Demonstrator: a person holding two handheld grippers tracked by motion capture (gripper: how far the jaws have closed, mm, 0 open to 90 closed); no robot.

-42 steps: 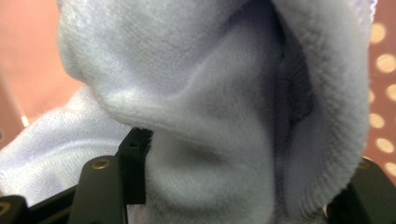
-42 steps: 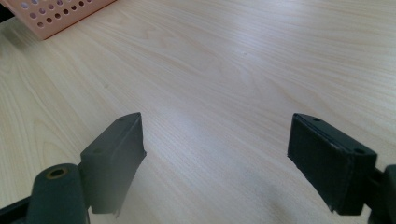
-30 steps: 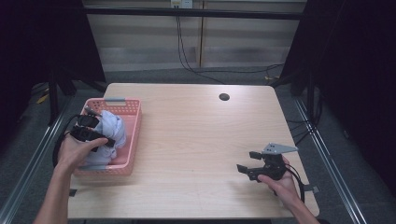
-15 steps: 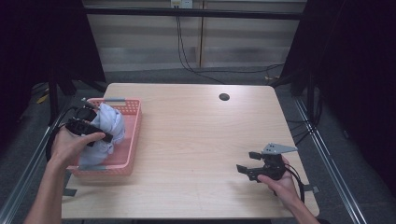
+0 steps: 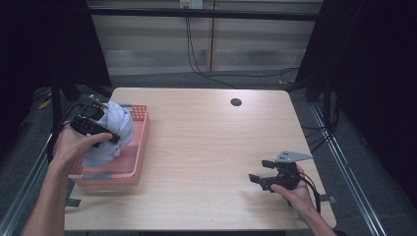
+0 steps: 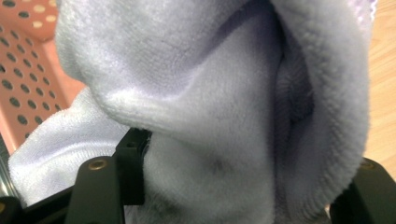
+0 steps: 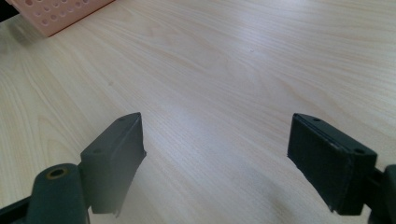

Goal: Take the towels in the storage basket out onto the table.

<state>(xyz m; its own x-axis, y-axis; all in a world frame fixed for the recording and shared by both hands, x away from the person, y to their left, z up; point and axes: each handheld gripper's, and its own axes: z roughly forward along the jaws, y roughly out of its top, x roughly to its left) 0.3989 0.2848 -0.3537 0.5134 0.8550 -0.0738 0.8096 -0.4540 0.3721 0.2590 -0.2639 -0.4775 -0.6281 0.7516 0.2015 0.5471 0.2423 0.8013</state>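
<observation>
No lettering, label, brand, number or sign can be read on the towel, the basket, the table or either gripper.

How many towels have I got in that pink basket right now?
1 that can be told: a pale lavender towel bunched in the pink basket at the table's left edge, with the left hand-held gripper on it. Others could lie hidden beneath it.
</observation>
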